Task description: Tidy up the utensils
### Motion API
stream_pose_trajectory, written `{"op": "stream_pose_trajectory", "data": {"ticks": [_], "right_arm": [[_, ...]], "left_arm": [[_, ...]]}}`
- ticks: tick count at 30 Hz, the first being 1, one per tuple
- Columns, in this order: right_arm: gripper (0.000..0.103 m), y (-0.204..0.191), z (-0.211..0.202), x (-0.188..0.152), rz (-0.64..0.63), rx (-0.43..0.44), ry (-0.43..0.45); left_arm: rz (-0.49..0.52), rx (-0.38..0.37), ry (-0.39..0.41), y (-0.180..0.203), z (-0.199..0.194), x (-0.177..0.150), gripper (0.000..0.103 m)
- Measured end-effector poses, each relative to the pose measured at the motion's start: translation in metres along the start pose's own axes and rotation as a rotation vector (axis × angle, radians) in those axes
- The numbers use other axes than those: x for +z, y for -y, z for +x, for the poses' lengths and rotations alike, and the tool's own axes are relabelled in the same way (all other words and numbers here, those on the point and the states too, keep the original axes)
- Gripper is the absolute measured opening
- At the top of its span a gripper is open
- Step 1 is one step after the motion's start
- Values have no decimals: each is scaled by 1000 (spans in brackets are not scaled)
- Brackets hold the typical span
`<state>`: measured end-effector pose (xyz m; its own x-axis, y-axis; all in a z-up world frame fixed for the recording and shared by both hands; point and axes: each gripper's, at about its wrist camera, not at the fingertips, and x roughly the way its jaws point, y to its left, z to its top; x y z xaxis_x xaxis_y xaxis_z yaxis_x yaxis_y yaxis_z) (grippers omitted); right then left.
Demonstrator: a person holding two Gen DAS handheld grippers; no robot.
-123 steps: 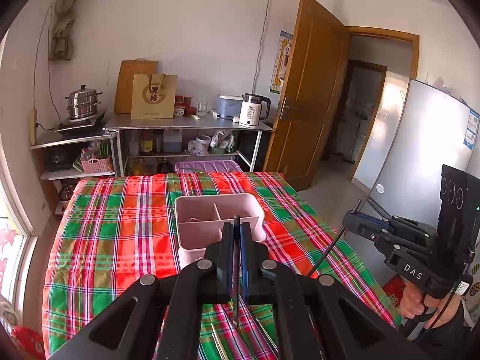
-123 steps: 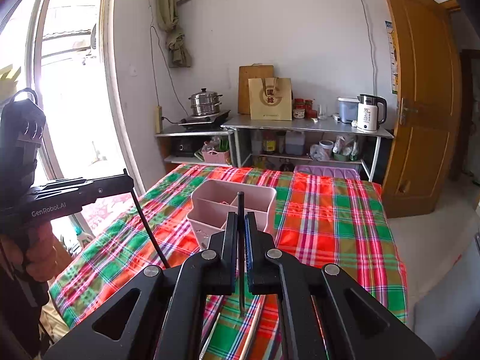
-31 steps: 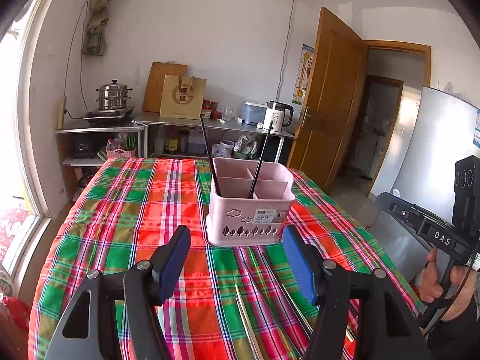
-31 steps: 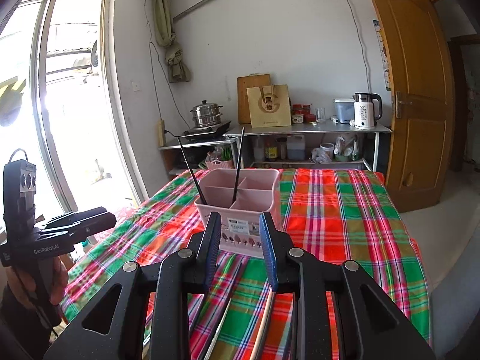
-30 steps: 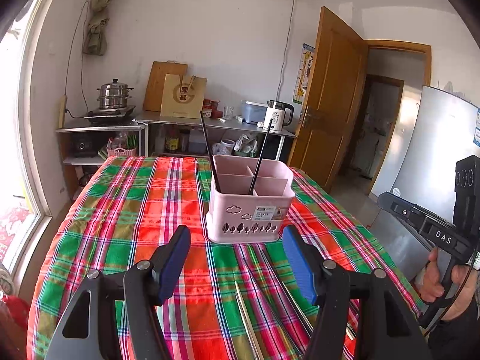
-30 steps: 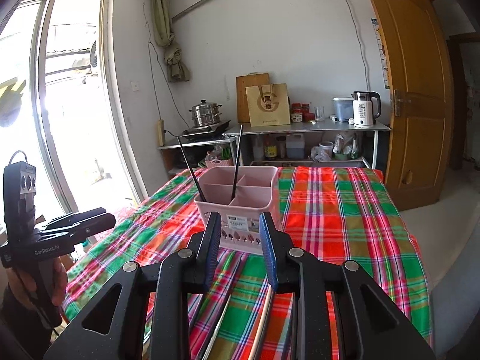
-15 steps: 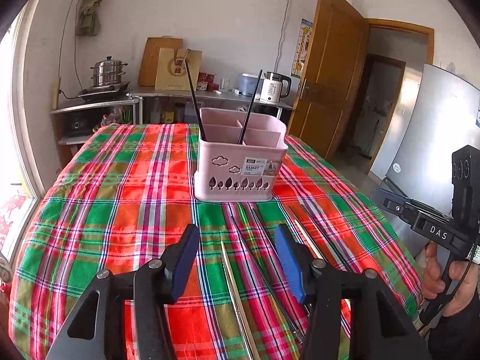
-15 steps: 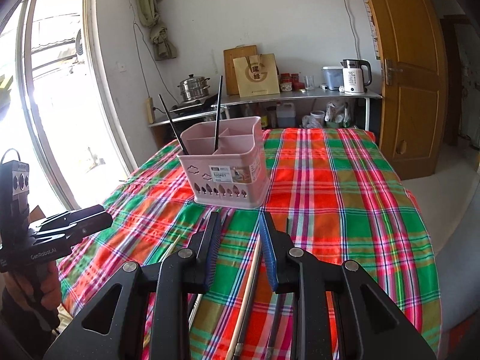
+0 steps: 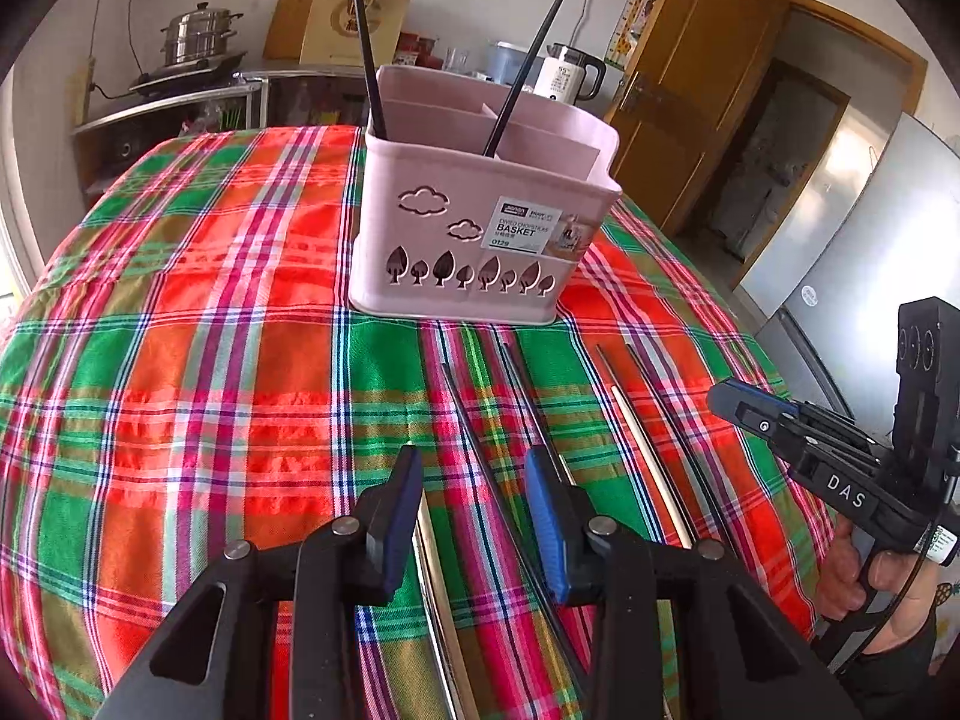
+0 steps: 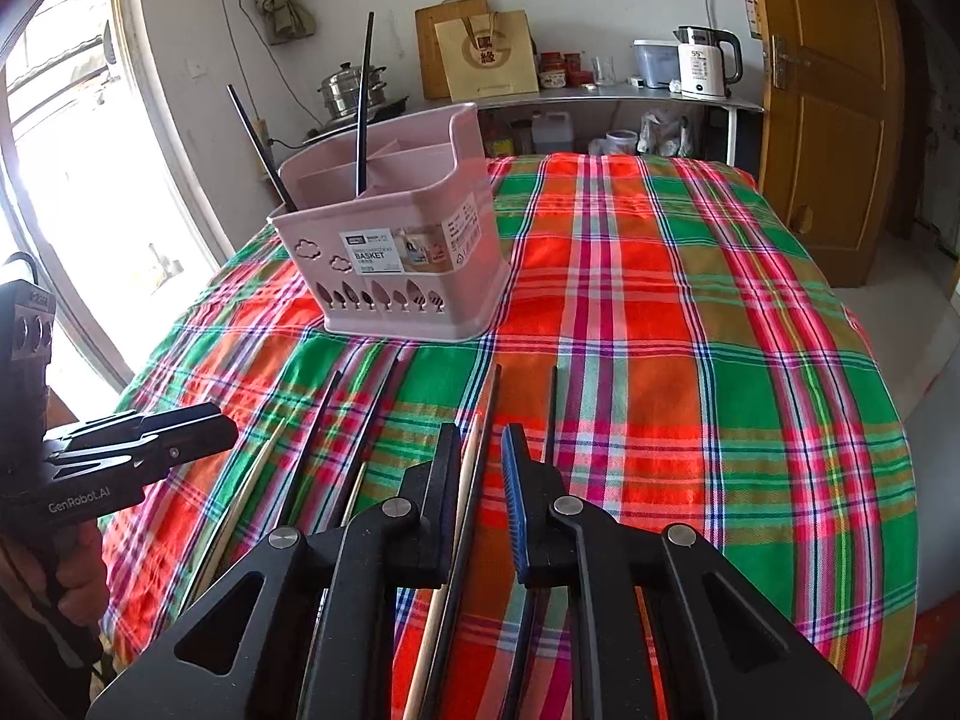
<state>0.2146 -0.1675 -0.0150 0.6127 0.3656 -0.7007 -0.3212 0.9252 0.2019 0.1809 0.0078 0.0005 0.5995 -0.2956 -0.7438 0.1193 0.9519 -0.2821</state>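
Note:
A pink utensil basket (image 9: pixel 480 228) (image 10: pixel 408 258) stands on the plaid tablecloth (image 9: pixel 180 360), with two black chopsticks (image 9: pixel 363 42) (image 10: pixel 363 102) upright in it. Several loose chopsticks, black and pale, lie on the cloth in front of it. My left gripper (image 9: pixel 474 468) hovers low over them. Its jaws are closing around a black chopstick (image 9: pixel 480 450), and a gap still shows. My right gripper (image 10: pixel 480 441) is also closing. A black chopstick (image 10: pixel 489 414) and a pale one (image 10: pixel 465 480) lie between its fingers, which are not pressing on them.
A person's hand holds each gripper; the other one shows at the frame edge (image 9: pixel 756 411) (image 10: pixel 198 429). Behind the table stands a metal shelf (image 10: pixel 600 99) with a kettle (image 10: pixel 702 63), a steamer pot and a paper bag. A wooden door (image 10: pixel 828 120) is at the right and a window at the left.
Both grippers have come down and forward toward the loose chopsticks, tilting downward, and their jaws have narrowed. About four seconds ago each was shut on a black chopstick above the basket.

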Motion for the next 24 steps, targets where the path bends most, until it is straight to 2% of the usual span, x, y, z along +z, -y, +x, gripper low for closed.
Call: {"op": "stream_pose_trajectory", "data": {"ticks": [4, 19, 24], "right_arm": [[12, 1, 19, 6, -2, -4, -37], [10, 1, 69, 23, -20, -9, -121], [9, 2, 81, 25, -20, -24, -150]], "left_arm": [[-26, 6, -37, -5, 19, 9, 35], [-24, 33, -96, -8, 54, 26, 35], [-18, 40, -115, -7, 64, 29, 27]]}}
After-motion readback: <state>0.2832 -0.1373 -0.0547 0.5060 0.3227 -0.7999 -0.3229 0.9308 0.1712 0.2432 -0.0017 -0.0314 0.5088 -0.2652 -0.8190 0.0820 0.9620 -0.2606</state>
